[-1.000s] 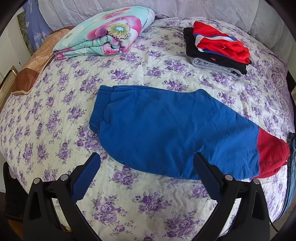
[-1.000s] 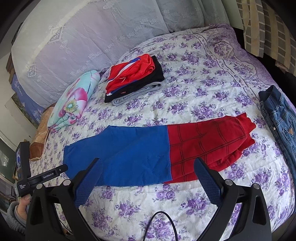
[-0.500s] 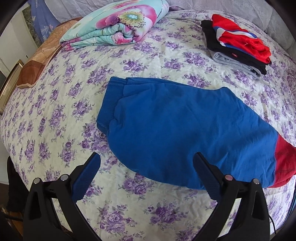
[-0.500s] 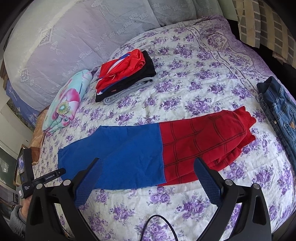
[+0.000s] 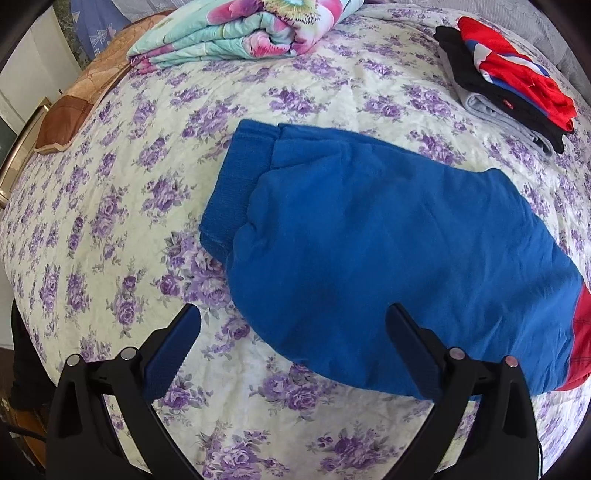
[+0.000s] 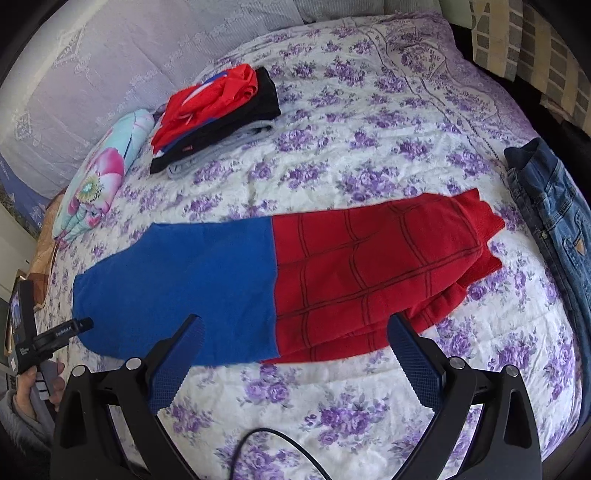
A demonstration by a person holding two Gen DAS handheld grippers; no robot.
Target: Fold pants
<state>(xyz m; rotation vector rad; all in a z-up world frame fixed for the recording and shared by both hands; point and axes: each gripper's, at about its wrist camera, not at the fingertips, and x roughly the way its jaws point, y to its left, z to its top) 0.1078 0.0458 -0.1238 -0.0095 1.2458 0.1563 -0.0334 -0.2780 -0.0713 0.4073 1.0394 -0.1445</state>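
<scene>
The pants (image 6: 280, 284) lie flat across the flowered bedspread (image 6: 369, 122), blue at the waist end on the left and red with dark grid lines at the leg end on the right. In the left wrist view the blue waistband end (image 5: 236, 192) fills the middle. My left gripper (image 5: 293, 325) is open and empty, above the near edge of the blue part. My right gripper (image 6: 293, 332) is open and empty, above the near edge where blue meets red. The left gripper also shows in the right wrist view (image 6: 55, 332), by the waist end.
A stack of folded clothes (image 6: 214, 118), red on black on grey, sits at the back. A folded flowered quilt (image 5: 240, 33) lies at the back left. Blue jeans (image 6: 550, 229) lie at the bed's right edge. A cable (image 6: 258, 443) runs by my right gripper.
Both grippers have moved closer to the pants and lower over the bed. Both stayed open. The pants have not moved.
</scene>
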